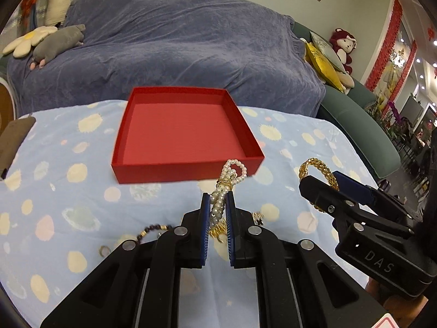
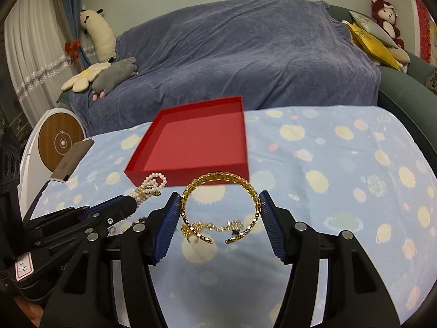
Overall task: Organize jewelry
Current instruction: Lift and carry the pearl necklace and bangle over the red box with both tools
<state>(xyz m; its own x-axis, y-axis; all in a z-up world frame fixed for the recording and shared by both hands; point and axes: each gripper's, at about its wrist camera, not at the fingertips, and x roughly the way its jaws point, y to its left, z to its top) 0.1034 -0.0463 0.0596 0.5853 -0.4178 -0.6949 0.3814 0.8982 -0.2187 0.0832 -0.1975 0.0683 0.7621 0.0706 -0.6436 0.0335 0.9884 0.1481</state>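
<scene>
An empty red tray (image 1: pixel 185 168) (image 2: pixel 188 176) sits on the blue spotted cloth. My left gripper (image 1: pixel 218 201) is shut on a white pearl bracelet (image 1: pixel 232 175) and holds it just before the tray's near wall; the bracelet also shows in the right wrist view (image 2: pixel 153 184). My right gripper (image 2: pixel 220 205) is shut on a gold chain bangle (image 2: pixel 218 205), held above the cloth right of the left gripper; the bangle shows in the left wrist view (image 1: pixel 318 170) too. More jewelry lies on the cloth below: a dark bead bracelet (image 1: pixel 153 231), a small ring (image 1: pixel 103 251), gold pieces (image 2: pixel 210 228).
A sofa under a blue blanket (image 1: pixel 174 43) stands behind the table with plush toys (image 1: pixel 57 42) and cushions (image 1: pixel 322 54). A brown flat object (image 2: pixel 72 160) lies at the cloth's left edge. A round white device (image 2: pixel 58 139) stands left of the table.
</scene>
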